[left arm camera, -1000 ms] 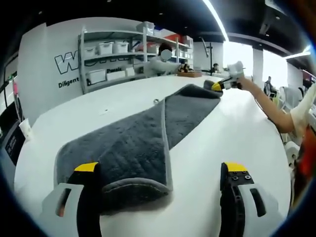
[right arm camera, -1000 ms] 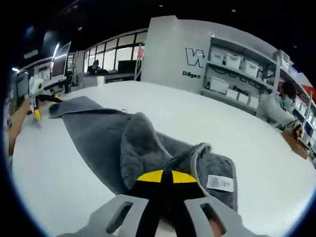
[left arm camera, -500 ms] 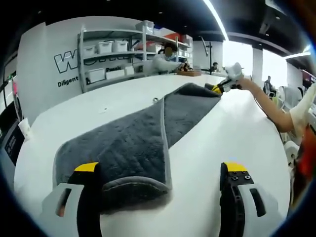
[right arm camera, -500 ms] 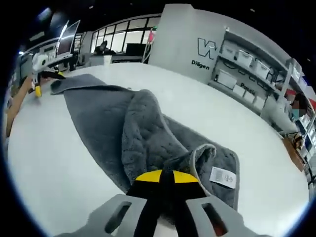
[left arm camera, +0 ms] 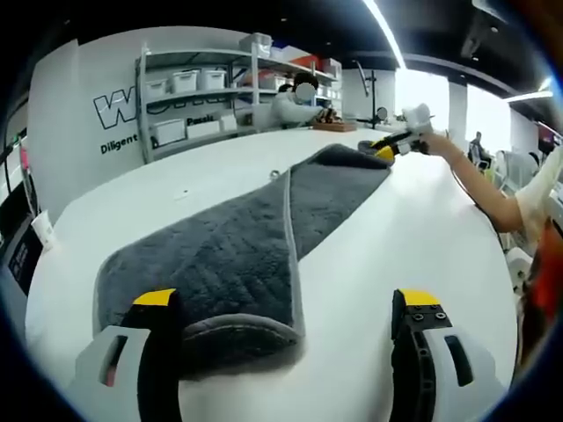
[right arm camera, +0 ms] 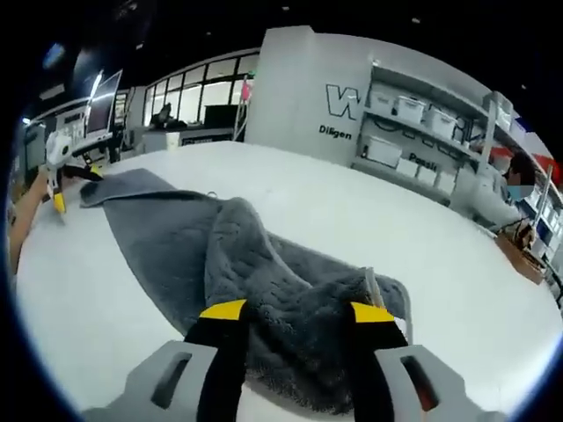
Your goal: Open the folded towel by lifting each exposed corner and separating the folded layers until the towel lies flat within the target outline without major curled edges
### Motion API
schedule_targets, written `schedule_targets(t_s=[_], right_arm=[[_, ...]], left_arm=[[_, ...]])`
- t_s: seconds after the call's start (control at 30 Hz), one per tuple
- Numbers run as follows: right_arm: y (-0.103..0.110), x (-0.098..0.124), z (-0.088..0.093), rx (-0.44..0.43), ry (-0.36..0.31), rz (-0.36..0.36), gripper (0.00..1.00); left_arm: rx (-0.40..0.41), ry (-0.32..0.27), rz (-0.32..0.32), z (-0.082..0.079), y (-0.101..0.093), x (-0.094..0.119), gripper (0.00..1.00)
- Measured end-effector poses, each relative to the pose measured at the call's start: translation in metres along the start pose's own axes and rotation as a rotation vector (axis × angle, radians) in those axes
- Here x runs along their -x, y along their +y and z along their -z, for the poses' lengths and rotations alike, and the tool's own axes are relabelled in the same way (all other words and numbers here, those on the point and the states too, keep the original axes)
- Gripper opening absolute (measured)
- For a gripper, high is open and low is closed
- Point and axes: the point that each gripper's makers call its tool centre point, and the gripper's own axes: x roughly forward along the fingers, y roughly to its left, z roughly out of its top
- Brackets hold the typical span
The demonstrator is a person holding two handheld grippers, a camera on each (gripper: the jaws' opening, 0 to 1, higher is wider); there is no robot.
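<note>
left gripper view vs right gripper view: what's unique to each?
Left gripper view: the flat, pale-edged fold seam along the grey quilted towel, and the left gripper open with a towel corner between its jaws. Right gripper view: the towel's bunched, raised hump and the right gripper, open. Both: the towel, the white table and the storage shelves.

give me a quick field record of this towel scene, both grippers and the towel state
surface: white table
towel: grey, long, partly folded along its length, not flat
left gripper: open, low over the table, near towel end by its left jaw
right gripper: open, jaws either side of the bunched far end
towel end at right gripper: rumpled, layers heaped
background: shelves with bins
</note>
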Motion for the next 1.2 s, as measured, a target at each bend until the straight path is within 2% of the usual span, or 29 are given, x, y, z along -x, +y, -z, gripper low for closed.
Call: schedule_targets(t_s=[0.2,0.53,0.87,1.2], right_arm=[[0.006,-0.001,-0.01,-0.011,-0.032,-0.017,0.62],[0.008,-0.006,-0.007,-0.021,-0.007,-0.005,0.87],[0.016,-0.011,-0.012,0.002,-0.004,-0.006,0.99],[0.034,-0.018,-0.032,0.072,-0.065,-0.03,0.99]], left_arm=[[0.0,-0.003,0.007,-0.001,-0.002,0.001,0.98],[0.002,-0.001,0.005,-0.001,0.0,0.001,0.98],[0.005,0.002,0.007,0.0,-0.001,0.001,0.98],[0.006,0.006,0.009,0.001,-0.001,0.001,0.98]])
